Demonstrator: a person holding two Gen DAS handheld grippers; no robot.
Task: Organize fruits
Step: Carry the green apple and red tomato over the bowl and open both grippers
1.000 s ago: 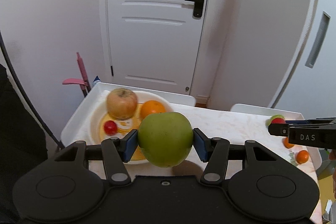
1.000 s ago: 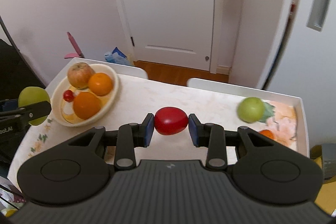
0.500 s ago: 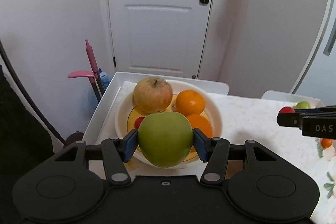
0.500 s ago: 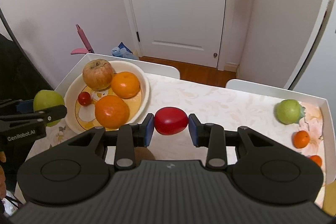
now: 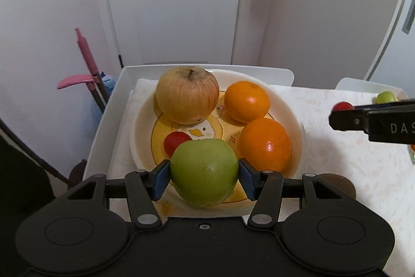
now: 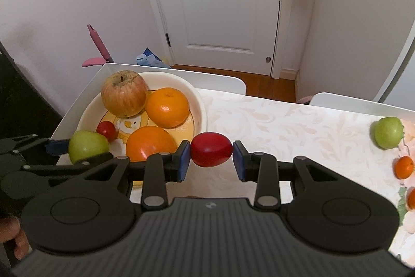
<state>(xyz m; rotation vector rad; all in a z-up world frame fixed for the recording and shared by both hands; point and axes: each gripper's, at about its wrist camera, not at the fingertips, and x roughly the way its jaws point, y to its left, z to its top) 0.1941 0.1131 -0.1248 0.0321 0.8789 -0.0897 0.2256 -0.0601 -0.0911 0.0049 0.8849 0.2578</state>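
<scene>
Left gripper, at lower centre of its wrist view, clamps a green apple between blue pads, poised over the near rim of a white bowl printed with a yellow duck. Inside the bowl sit a russet apple, two oranges and a small red tomato. At the right edge of that frame, the right gripper bears the white letters "DAS"; the rest is cut off. In its own view, angled downward at centre, it pinches a red tomato just right of the bowl. A second green apple and small orange fruits lie at the tablecloth's far right.
</scene>
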